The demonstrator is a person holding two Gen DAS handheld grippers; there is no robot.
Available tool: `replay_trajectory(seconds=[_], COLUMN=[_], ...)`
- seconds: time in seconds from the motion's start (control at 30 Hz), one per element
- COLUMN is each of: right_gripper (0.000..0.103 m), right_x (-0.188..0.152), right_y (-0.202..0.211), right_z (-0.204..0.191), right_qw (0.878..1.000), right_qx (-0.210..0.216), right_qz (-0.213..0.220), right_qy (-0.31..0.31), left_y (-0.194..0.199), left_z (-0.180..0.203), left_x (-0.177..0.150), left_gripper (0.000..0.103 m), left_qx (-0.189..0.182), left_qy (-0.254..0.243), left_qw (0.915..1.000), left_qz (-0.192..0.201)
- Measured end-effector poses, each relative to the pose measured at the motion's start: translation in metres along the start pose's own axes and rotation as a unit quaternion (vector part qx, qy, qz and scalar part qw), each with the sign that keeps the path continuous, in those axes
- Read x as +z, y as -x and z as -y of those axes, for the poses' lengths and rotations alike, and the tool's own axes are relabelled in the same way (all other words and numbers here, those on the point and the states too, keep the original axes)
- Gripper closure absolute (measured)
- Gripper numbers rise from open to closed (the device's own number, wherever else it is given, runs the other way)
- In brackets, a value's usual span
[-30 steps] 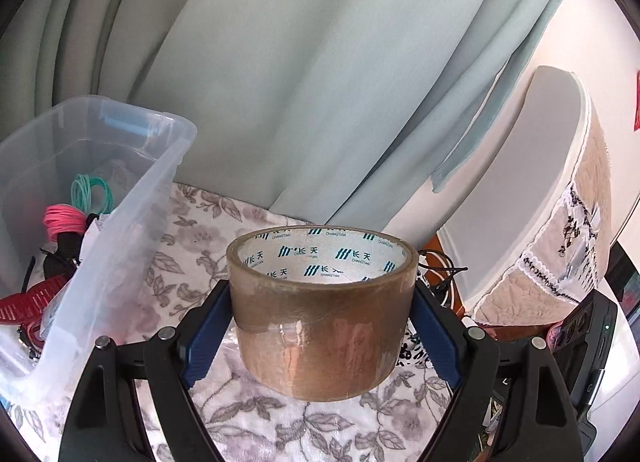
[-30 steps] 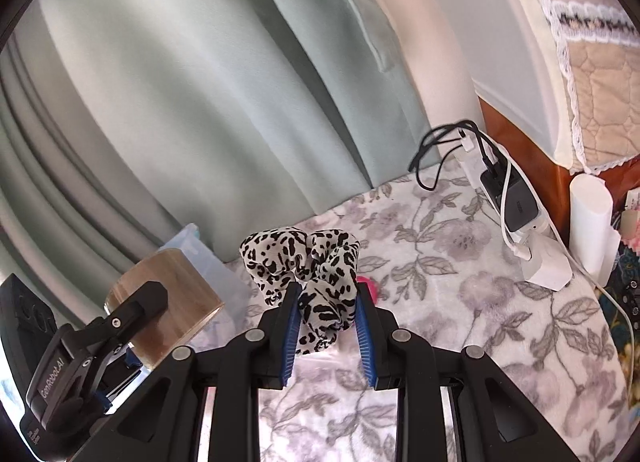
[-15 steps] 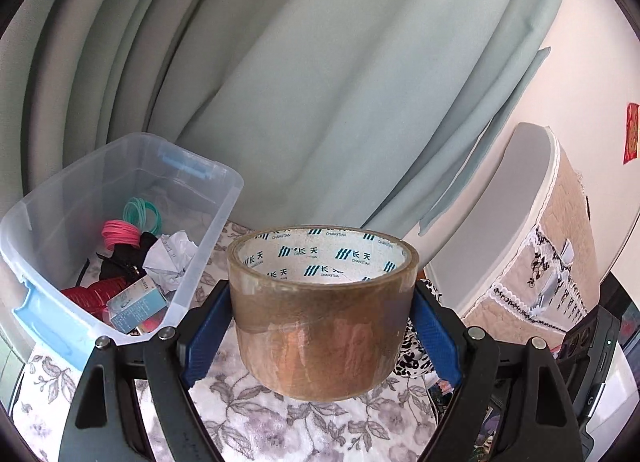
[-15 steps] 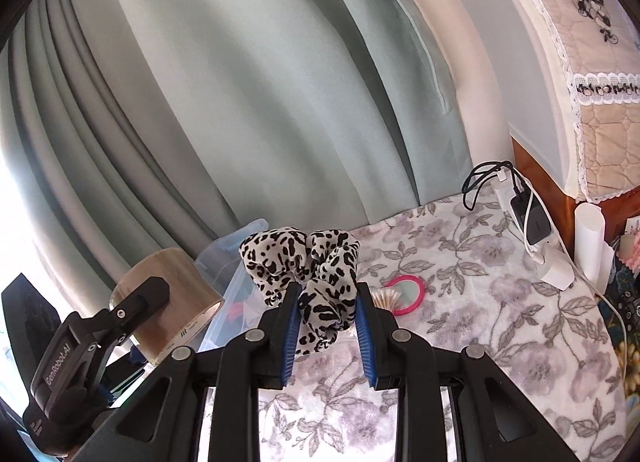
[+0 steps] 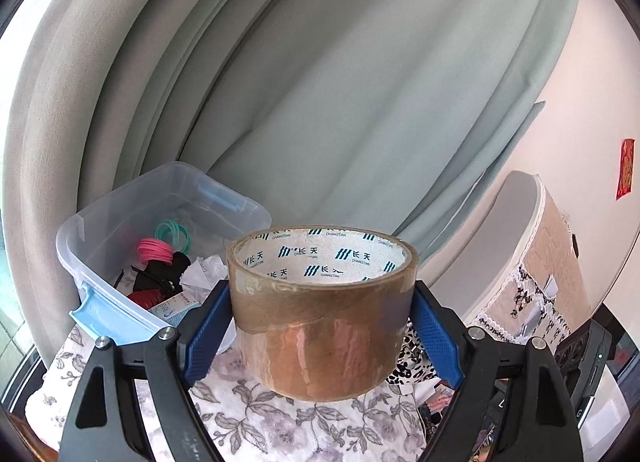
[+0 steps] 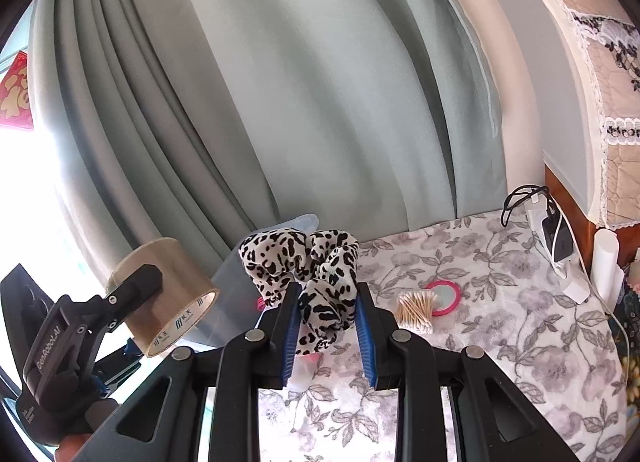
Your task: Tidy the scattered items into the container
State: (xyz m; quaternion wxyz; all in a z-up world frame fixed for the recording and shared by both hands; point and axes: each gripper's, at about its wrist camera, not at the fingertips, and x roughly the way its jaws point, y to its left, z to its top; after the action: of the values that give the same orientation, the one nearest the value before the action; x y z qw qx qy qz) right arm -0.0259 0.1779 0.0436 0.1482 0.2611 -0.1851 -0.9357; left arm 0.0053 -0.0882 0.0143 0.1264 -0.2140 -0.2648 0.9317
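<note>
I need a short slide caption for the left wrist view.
Left gripper carries a brown tape roll beside the clear storage bin.

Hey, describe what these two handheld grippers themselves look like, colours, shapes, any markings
Both are matte black plastic. The right gripper has two angular fingers with textured blue pads and round silver screw heads. The left gripper is built the same way; in the right wrist view its black body carries white lettering, apparently "GenRobot.AI".

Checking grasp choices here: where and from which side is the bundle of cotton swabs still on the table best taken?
Grip the cotton swabs across the middle of the bundle, coming from above with the tool's fingers straddling its long sides. They lie flat and roughly parallel, beside the pink mirror.
</note>
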Motion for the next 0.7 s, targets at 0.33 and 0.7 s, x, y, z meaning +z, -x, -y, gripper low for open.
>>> replay_trajectory(seconds=[0.33,0.7], right_gripper=[0.075,0.075], right_x=[0.0,-0.002], right_y=[-0.005,-0.014], right_z=[-0.023,-0.027], right_qw=[1.0,0.999], right_qx=[0.011,0.016], right_qz=[-0.001,-0.014], right_qy=[0.021,0.03], left_y=[0.009,0.009], left_z=[-0.018,-0.038], left_x=[0.004,0.005], left_gripper=[0.016,0.016], left_qx=[0.006,0.015], left_qy=[0.02,0.038], left_qw=[0.9997,0.9989], left_qz=[0.012,0.02])
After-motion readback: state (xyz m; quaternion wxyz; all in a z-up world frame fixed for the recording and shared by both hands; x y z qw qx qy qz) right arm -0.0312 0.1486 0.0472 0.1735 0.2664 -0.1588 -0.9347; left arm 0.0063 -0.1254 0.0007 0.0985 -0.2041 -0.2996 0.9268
